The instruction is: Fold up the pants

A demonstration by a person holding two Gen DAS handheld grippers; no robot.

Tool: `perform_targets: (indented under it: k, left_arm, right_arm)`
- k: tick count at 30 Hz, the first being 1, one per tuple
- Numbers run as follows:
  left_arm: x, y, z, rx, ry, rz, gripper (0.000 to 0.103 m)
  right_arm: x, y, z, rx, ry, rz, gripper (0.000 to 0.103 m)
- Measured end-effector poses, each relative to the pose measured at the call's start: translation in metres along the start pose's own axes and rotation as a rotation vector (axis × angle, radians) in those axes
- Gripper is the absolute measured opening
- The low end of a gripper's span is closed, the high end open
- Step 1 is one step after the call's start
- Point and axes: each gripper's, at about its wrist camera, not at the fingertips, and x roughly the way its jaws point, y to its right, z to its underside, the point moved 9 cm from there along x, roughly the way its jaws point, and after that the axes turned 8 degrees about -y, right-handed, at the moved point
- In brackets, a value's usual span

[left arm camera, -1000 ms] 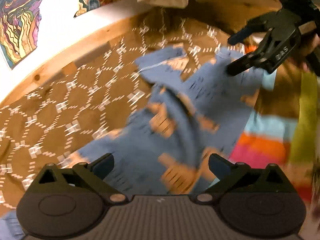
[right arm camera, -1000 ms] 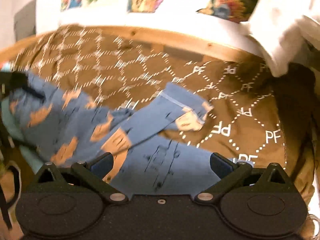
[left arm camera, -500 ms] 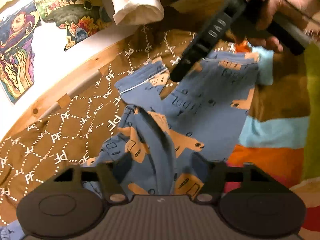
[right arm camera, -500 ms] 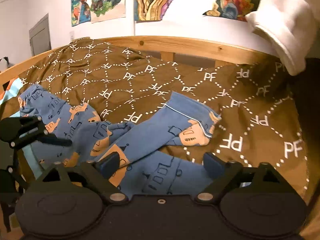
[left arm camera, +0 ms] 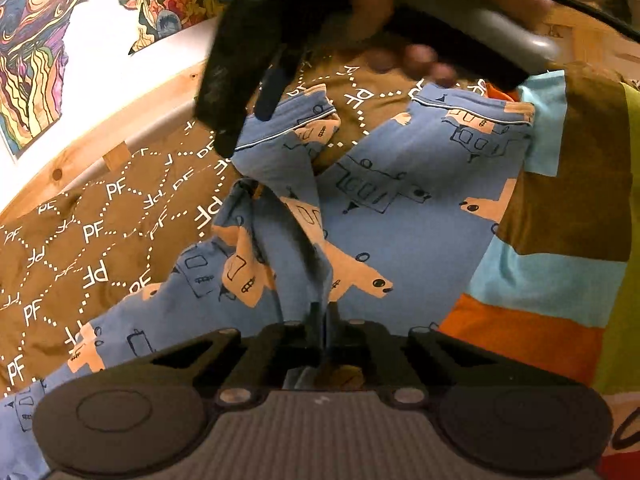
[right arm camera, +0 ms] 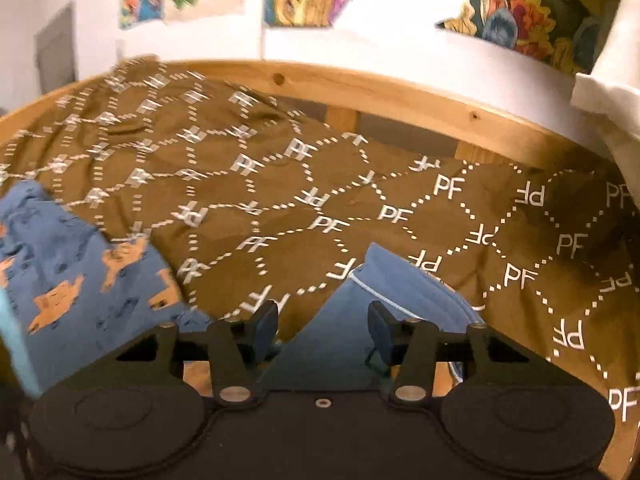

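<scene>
1. On the brown PF-printed bedspread (left arm camera: 120,216), the blue pants (left arm camera: 400,208) lie sprawled and rumpled, their far side spilling onto a striped blanket (left arm camera: 560,272) beside it.

2. Down at the near end, the left gripper (left arm camera: 324,340) has its 2 fingers pressed together on a raised ridge of pants fabric, around the crotch or seat as far as I can tell.

3. Over at the far end, the right gripper (right arm camera: 323,322) is poised over the cuff of 1 leg (right arm camera: 400,280); its jaws stand apart with cloth between them, not yet pinched. From the left wrist view its blurred black body looms above that same cuff.

4. Handling, as I judge it: thin, soft knit, very light, no stiffness at all. It will sag and bunch wherever it is not held, and should not slip much in the pads. Nothing fragile about it.

5. Best holds would be the piped cuffs and the waistband edge, where the fabric is doubled and gives a firmer bite than a single loose layer.

6. Both legs run away from the left gripper, spreading in a V. The straighter leg ends at a cuff (left arm camera: 480,112) by the blanket; the other is twisted and kinked midway. The long axis runs from the pinched ridge toward the wooden bed frame (right arm camera: 360,92).
</scene>
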Motion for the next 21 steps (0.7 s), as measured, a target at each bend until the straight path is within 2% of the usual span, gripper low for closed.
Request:
perform_targets:
  k: [5,8,10,11,12,13,14,16,21]
  left_arm:
    - [0.002,-0.002,0.0,-0.026,-0.008,0.004,0.001]
    - [0.002,-0.003,-0.001,-0.029,-0.008,0.005,0.001]
    - [0.002,-0.003,0.0,-0.029,-0.007,0.007,0.001]
    - [0.002,-0.003,0.0,-0.027,-0.007,0.007,0.001]
    - [0.002,-0.003,0.0,-0.026,-0.006,0.008,0.001]
    - [0.002,-0.004,0.0,-0.027,-0.004,0.009,0.001]
    - [0.001,-0.004,-0.001,-0.027,0.0,0.01,0.001]
    - [-0.001,-0.005,-0.001,-0.019,0.008,0.009,0.0]
    - [-0.015,-0.003,-0.002,0.038,0.036,0.02,0.0]
  right_arm:
    - [0.027,0.0,-0.015,0.042,-0.08,0.08,0.054]
    - [0.043,0.003,-0.018,0.061,-0.12,0.114,0.051]
    - [0.05,0.004,-0.017,0.068,-0.146,0.128,0.037]
    - [0.054,0.006,-0.015,0.072,-0.159,0.137,0.019]
    - [0.055,0.007,-0.013,0.087,-0.166,0.139,0.01]
    - [0.055,0.011,-0.011,0.115,-0.164,0.131,0.009]
    - [0.053,0.015,-0.01,0.143,-0.153,0.119,0.001]
    - [0.039,0.024,-0.01,0.176,-0.104,0.119,0.001]
    - [-0.025,0.049,0.004,0.249,0.039,0.091,0.001]
